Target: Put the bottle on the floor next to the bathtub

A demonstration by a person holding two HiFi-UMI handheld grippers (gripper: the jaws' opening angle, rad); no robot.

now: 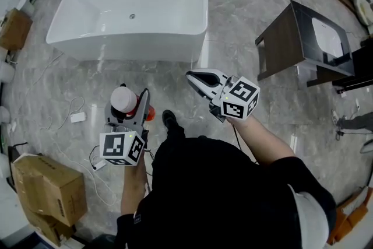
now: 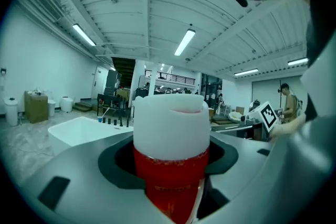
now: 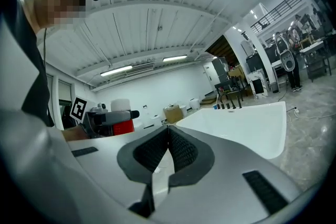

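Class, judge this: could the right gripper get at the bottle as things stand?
Probably yes: nothing stands between the right gripper and the bottle. But its jaws are shut, and the left gripper clamps the bottle's sides, leaving mainly the cap free.

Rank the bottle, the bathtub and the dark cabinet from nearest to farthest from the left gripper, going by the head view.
1. bottle: gripped in the left gripper's jaws.
2. bathtub: on the floor, ahead of it.
3. dark cabinet: farthest, off to the right.
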